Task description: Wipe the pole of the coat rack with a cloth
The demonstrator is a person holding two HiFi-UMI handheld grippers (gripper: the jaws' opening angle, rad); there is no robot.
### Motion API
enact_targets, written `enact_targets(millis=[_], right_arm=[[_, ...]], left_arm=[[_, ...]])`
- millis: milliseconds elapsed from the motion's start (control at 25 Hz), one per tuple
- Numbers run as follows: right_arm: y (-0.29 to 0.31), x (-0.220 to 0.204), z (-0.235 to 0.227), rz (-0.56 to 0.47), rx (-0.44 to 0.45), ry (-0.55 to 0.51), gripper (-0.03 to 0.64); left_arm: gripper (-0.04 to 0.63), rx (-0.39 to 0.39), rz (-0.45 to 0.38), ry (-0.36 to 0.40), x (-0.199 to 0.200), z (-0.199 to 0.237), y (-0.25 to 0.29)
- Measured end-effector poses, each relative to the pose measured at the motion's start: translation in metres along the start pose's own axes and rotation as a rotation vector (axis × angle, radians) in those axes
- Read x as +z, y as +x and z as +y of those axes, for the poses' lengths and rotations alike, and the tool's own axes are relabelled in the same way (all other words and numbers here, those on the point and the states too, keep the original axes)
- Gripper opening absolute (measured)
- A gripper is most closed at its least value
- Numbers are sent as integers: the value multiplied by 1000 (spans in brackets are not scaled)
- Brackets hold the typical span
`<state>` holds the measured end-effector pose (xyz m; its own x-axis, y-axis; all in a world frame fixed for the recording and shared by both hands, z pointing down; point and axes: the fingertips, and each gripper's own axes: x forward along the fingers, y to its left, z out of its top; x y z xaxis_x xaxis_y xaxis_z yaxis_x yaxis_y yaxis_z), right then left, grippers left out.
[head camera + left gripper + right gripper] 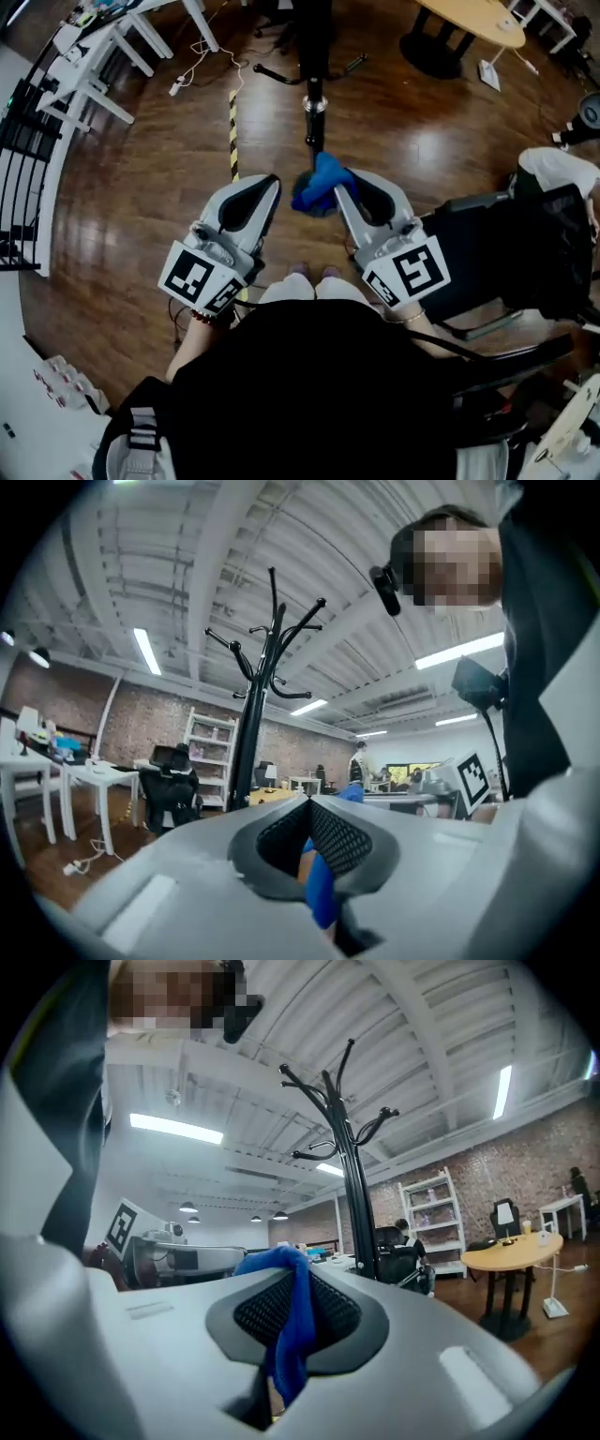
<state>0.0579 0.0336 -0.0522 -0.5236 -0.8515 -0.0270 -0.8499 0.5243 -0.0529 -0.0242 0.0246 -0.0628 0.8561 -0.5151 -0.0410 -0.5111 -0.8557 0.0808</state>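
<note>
The coat rack's black pole [314,108] rises from the wooden floor straight ahead of me; its hooked top shows in the left gripper view [265,658] and the right gripper view [347,1129]. A blue cloth [319,185] is bunched just in front of the pole. My right gripper [342,184] is shut on the cloth, which drapes over its tip and between the pads [292,1321]. My left gripper [272,184] sits beside it to the left with its jaws together [309,803]; blue cloth [321,888] shows through the slit below its pads.
A black office chair [511,248] stands close on my right. A round yellow table [473,19] is at the far right, white desks [94,66] at the far left. Yellow-black tape [233,131] and a cable with a power strip [178,86] lie on the floor.
</note>
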Motion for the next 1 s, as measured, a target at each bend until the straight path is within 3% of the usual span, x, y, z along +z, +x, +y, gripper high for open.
enact_targets(millis=[80, 160, 280, 400, 800, 1000], right_arm=[[3, -5, 1, 12, -19, 9, 41], [2, -13, 1, 27, -42, 3, 41], [-4, -23, -3, 57, -82, 11, 41], [-7, -21, -3, 57, -101, 2, 41], [1, -15, -1, 20, -93, -12, 41], [-6, -10, -2, 22, -91, -21, 41]], left_arm=[[6, -28, 16, -22, -5, 5, -3], [6, -34, 32, 7, -10, 15, -5], [6, -17, 10, -9, -8, 28, -3], [6, -51, 3, -16, -6, 18, 0], [6, -87, 21, 17, -14, 11, -3], [6, -98, 40, -14, -21, 2, -2]])
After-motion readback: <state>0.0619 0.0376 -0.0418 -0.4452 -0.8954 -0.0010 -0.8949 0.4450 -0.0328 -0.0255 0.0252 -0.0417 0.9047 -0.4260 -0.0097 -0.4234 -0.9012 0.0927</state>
